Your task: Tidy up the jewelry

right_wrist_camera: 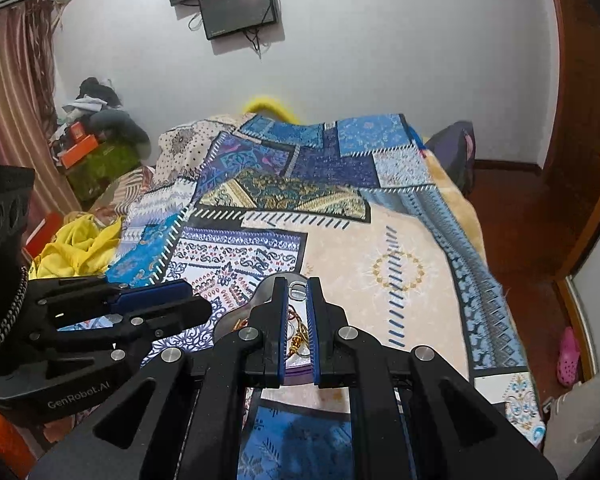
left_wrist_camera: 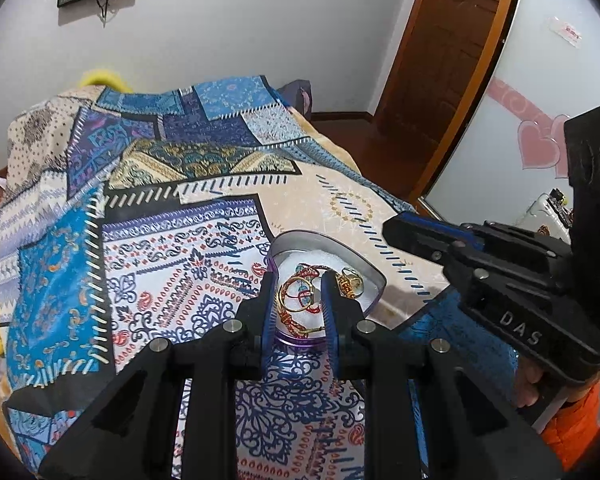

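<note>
A heart-shaped purple tin (left_wrist_camera: 374, 276) with white lining sits on the patterned bedspread (left_wrist_camera: 172, 248). Inside lie red beaded bracelets (left_wrist_camera: 296, 294), a thin gold ring and a gold charm (left_wrist_camera: 350, 280). My left gripper (left_wrist_camera: 298, 304) hovers just above the tin's near side, fingers apart and empty. My right gripper (right_wrist_camera: 297, 312) hangs over the same tin (right_wrist_camera: 260, 292), fingers a narrow gap apart, holding nothing; gold jewelry (right_wrist_camera: 298, 340) shows between them. The right gripper also shows at the right of the left wrist view (left_wrist_camera: 428, 236).
The bed's right edge drops to a wooden floor (right_wrist_camera: 520, 208) near a brown door (left_wrist_camera: 456, 40). Yellow cloth (right_wrist_camera: 76, 248) and cluttered boxes (right_wrist_camera: 88, 148) lie left of the bed. A pink shoe (right_wrist_camera: 570, 356) is on the floor.
</note>
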Demonstrator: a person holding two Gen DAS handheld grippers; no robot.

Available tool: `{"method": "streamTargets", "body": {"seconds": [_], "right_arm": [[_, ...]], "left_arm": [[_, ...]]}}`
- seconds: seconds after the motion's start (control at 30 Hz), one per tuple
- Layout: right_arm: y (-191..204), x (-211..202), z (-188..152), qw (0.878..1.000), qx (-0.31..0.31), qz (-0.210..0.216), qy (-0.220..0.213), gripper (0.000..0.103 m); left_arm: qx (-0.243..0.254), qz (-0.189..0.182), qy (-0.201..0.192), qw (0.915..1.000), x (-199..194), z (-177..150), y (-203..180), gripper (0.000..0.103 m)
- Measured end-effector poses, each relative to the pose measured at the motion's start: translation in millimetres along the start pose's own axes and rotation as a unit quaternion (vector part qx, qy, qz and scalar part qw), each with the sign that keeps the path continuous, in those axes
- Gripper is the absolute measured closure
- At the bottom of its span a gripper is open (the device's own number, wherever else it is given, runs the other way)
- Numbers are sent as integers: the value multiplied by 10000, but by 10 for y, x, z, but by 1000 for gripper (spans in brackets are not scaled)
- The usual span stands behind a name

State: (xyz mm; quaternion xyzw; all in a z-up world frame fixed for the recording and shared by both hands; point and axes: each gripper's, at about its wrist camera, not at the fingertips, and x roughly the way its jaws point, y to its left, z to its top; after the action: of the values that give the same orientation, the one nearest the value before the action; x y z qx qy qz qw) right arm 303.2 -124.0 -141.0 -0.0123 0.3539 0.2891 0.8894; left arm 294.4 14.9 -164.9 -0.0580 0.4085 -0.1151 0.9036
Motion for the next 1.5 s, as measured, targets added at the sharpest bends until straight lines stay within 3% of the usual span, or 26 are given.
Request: {"method": "streamTargets", "body": {"seconds": [0.33,0.63,0.77,0.9,1.03,1.2,1.3,1.5], "right_arm": [[-125,332,-64,9980,49,300,545,95],[-128,339,-72,9978,3,296,599,95],[-106,314,-66,9971,-32,332,678,85],[-53,191,-36,9982,-115,185,564,85],[13,-63,27,9994,-171,27,287,85],[148,-581,133,9990,-242,-147,-335,85],[250,-940,188,9961,-252,-211,-815,85],[539,-1745,184,9805,-319,-315,-1912,85]], "left_arm": [[-24,-214,306,9993,263,-37,33,82],[-16,-190,330,9993,267,-36,39,82],[-1,-180,277,9995,184,-33,41,82],[85,-139,104,9998,-16,-20,-10,82],[149,-86,-200,9997,-329,25,-84,81],[319,218,-930,9949,-972,95,-255,77],[339,387,-1506,9873,-1420,109,-362,70],[431,770,-2520,9637,-2212,-23,-589,56]]}}
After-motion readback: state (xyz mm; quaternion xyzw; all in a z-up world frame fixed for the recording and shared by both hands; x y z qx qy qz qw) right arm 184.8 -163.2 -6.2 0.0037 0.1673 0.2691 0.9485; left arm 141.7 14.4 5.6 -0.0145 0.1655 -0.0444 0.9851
